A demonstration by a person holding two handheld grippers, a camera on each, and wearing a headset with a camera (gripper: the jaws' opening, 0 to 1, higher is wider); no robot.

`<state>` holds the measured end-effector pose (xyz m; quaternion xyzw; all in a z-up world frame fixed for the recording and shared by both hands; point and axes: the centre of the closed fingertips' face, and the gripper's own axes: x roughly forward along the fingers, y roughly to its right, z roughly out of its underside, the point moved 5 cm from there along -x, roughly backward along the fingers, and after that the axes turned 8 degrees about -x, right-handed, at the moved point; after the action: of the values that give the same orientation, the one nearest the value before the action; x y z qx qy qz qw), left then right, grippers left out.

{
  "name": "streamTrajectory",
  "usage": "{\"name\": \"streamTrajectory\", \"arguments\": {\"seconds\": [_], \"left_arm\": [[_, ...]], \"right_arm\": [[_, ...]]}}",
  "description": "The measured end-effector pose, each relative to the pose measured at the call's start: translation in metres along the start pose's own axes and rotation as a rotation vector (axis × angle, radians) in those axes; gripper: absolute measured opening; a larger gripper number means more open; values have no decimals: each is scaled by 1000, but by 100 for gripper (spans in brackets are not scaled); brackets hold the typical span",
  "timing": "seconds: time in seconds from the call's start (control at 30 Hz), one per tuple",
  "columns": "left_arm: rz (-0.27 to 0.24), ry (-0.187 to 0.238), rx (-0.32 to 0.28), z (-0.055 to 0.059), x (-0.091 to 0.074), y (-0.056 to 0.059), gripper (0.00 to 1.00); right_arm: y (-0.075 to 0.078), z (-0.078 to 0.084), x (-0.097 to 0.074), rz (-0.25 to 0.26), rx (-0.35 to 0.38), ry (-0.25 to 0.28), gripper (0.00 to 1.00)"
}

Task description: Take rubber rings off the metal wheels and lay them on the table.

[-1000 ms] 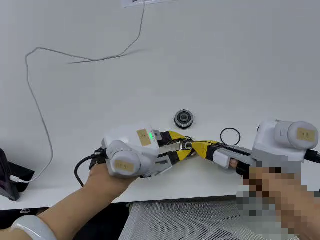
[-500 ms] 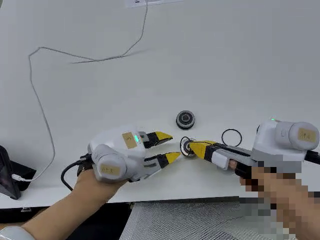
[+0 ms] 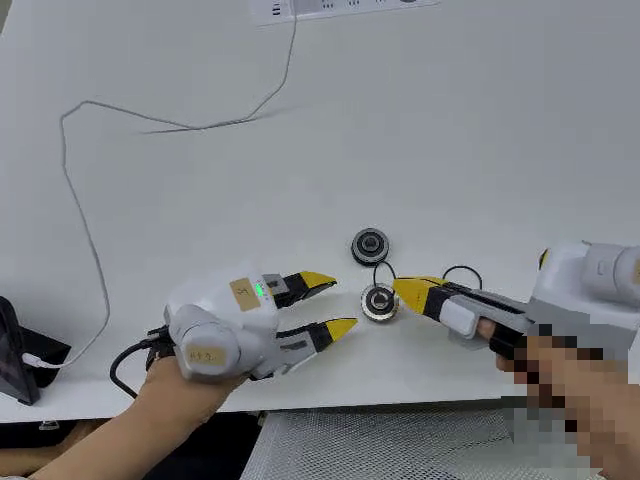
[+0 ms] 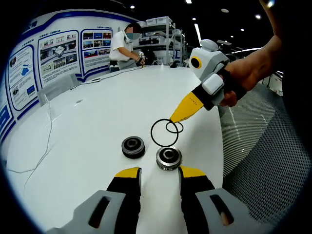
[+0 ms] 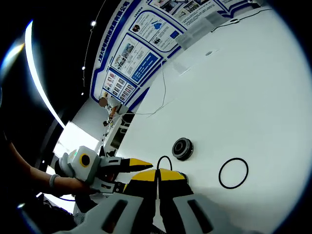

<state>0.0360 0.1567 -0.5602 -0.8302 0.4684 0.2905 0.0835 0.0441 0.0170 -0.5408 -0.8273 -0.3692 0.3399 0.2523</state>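
Moved since a second ago: the left gripper [image 3: 340, 303], which then met the right gripper [image 3: 401, 287] at a wheel, has drawn back to the person's left, and that wheel now lies free on the table [image 3: 480, 130].
Left gripper: nearest the person, low over the table's front edge. Its yellow-tipped jaws stand apart with nothing between them and point at the near wheel.
Right gripper: comes in from the right, its jaws pressed together on a rubber ring [image 4: 151, 134].
Near wheel [image 3: 379, 301]: lies flat on the table between the two sets of tips, touching neither. Its rim looks like bare metal.
Rubber ring: a thin black loop pinched at one spot by the right gripper's tips. It is off the wheel and held up above the table, just behind the near wheel.
Far wheel [image 3: 370, 244]: lies flat just beyond the near wheel, apart from it, with a dark outer band.
Second ring [image 5: 219, 174]: lies flat on the table to the right of the wheels, partly hidden by the right gripper in the head view.
Cable [image 3: 293, 40]: runs across the far left of the table, well apart from the work.
Power strip [image 3: 340, 6]: at the table's far edge, with the cable leading to it.
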Motion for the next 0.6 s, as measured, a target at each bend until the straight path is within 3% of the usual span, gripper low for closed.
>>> {"name": "streamTrajectory", "arguments": {"seconds": [0.33,0.6], "left_arm": [[-33,28,-39,2,-7,-9,44],[-42,37,-61,4,-12,-10,47]], "right_arm": [[26,-3,-21,78,35,25,2],[40,-1,-31,129,43,19,2]]}}
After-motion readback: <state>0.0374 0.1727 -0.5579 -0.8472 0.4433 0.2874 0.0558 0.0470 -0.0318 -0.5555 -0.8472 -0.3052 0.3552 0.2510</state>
